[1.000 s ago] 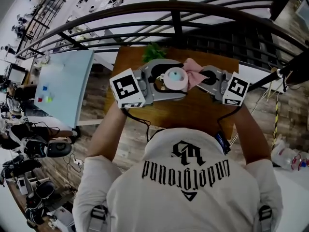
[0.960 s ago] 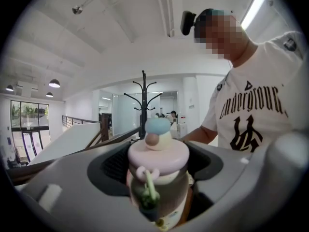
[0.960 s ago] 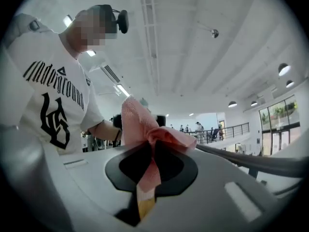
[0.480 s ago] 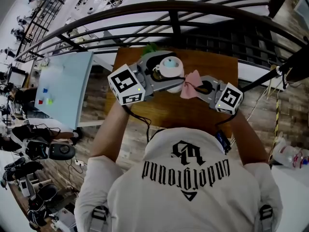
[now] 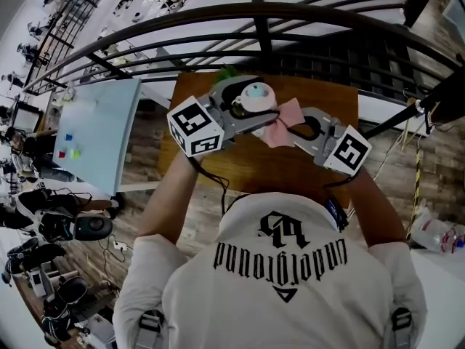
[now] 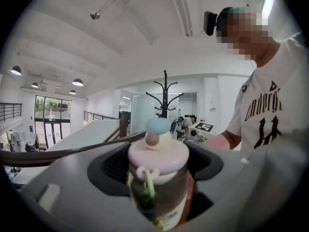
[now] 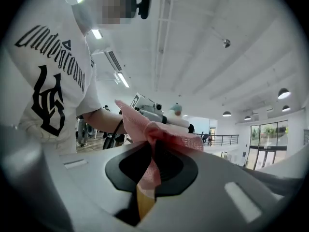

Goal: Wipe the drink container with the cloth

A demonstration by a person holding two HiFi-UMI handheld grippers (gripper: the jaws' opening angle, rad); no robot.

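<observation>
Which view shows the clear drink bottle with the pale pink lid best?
The left gripper view: the clear drink bottle with the pale pink lid fills the centre, lid, knob and side all visible. The head view shows only its top, small, from above. The right gripper view shows just its knob past the pink mesh cloth.

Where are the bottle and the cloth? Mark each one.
bottle (image 6: 158,151), left gripper view, on its pink lid.
cloth (image 7: 159,132), right gripper view, on the bunched fold.
</observation>
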